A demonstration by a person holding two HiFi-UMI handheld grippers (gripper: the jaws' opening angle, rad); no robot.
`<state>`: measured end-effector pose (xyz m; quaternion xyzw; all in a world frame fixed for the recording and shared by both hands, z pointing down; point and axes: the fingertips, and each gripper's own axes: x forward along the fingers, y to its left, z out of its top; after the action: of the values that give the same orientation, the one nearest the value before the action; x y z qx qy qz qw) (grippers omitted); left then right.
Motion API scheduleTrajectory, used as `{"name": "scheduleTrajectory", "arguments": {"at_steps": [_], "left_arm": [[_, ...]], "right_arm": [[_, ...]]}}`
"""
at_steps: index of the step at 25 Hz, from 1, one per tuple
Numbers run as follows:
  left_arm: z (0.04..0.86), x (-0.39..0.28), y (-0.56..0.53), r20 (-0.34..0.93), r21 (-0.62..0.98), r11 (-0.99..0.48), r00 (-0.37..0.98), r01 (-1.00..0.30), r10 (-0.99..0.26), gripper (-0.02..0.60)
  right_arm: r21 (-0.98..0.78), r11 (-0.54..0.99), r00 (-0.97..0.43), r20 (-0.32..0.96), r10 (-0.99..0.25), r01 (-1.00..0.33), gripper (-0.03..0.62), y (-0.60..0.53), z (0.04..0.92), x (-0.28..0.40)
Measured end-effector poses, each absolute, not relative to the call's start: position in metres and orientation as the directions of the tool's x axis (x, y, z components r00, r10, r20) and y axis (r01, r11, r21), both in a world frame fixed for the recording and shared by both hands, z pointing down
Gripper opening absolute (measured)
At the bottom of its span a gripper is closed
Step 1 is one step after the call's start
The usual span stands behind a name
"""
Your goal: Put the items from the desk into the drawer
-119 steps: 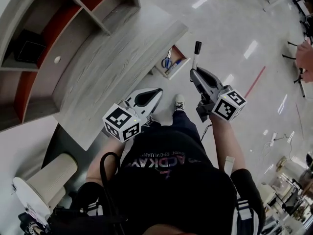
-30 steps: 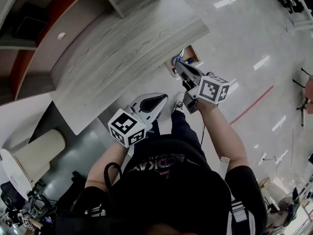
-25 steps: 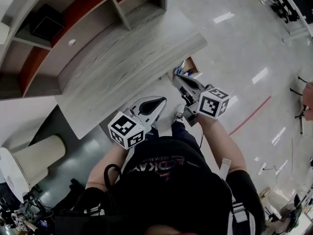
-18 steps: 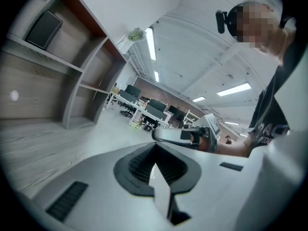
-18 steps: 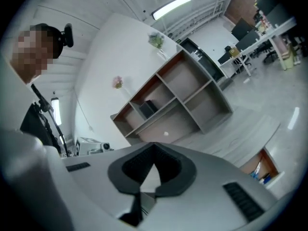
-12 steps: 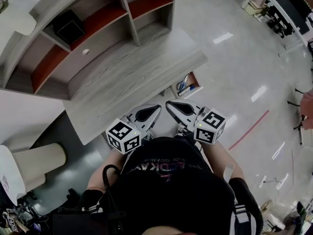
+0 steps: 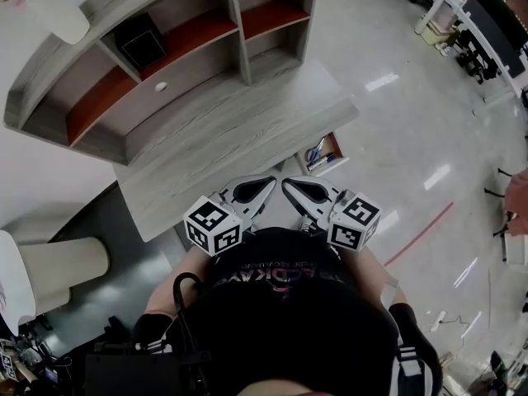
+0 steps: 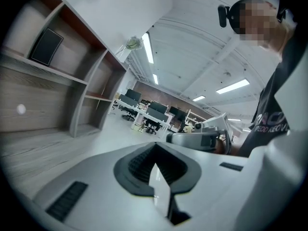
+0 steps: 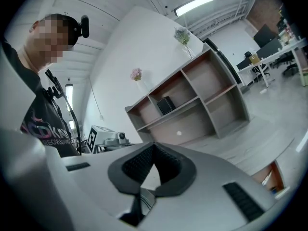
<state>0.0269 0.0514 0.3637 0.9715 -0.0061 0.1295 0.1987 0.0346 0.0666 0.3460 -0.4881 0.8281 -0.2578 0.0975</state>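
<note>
Hovering side by side just in front of the person's chest, the two grippers point toward the near edge of the desk (image 7: pixel 214 143). The left gripper (image 7: pixel 262 183) has its jaws pressed together with nothing between them, as its own view shows. The right gripper (image 7: pixel 290 185) is likewise closed and empty, its tip close beside the left one's. Each carries one marker cube at its near end.

One drawer (image 7: pixel 333 144) stands pulled out at the right end of the desk, below the top. Inside it lie the blue-handled scissors (image 7: pixel 314 153) and beside them a slim pen-like item (image 7: pixel 327 161); whether more lies in there is too small to tell. The drawer is well apart from both grippers, to their right and farther off.

At the far side of the desk rises one shelf unit (image 7: pixel 239 31) with red-backed compartments. One black box (image 7: pixel 140 41) sits in an upper compartment toward the left. In the right gripper view, two small flower vases (image 9: pixel 136 75) stand on top of the unit.
</note>
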Motion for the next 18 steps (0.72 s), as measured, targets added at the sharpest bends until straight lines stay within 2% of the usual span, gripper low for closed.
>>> {"name": "scheduleTrajectory", "arguments": {"at_steps": [18], "left_arm": [[0.365, 0.017, 0.052, 0.258, 0.379, -0.923, 0.965, -0.067, 0.036, 0.011]], "right_arm": [[-0.525, 0.399, -0.518, 0.096, -0.850, -0.752, 0.017, 0.066, 0.350, 0.022]]}}
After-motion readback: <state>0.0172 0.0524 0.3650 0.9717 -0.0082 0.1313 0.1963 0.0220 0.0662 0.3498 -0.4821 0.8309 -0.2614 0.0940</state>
